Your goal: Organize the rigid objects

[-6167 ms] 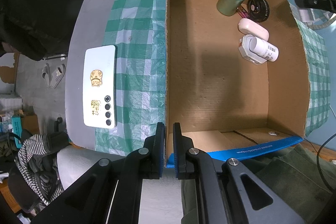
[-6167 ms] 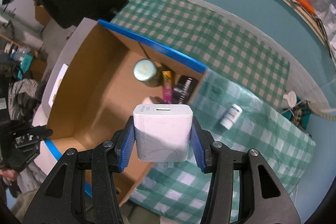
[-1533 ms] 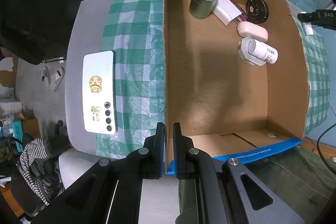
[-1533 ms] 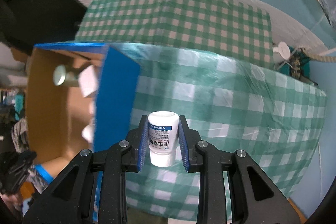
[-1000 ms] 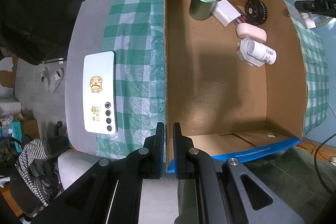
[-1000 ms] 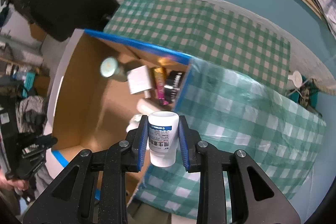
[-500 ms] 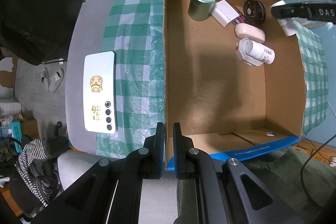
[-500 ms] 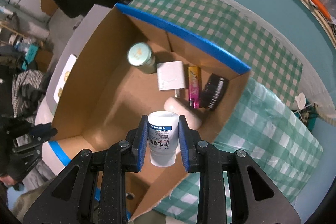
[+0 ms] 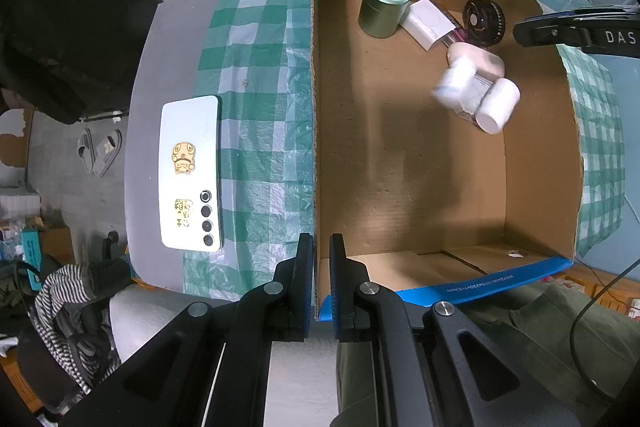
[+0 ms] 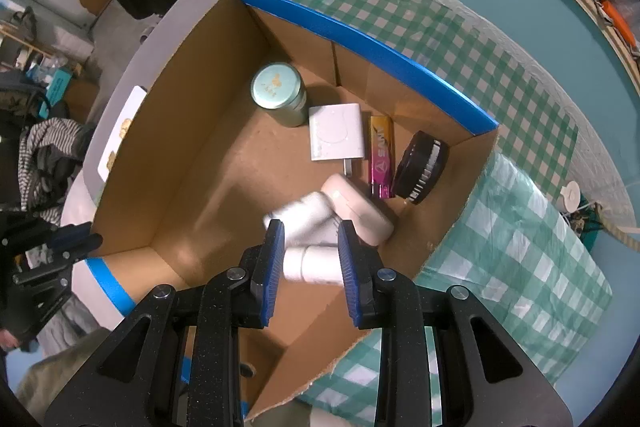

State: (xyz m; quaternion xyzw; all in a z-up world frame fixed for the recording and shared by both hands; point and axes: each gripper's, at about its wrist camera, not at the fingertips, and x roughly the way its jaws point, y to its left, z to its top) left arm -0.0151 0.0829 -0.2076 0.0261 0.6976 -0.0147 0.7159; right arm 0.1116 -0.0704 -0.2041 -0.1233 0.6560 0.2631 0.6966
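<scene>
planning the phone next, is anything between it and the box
Nothing visible lies on the checked cloth between the phone and the cardboard box. Only the box's own near wall stands in the path, with the left gripper clamped on it at the corner. Inside, the floor by that wall is bare.
</scene>
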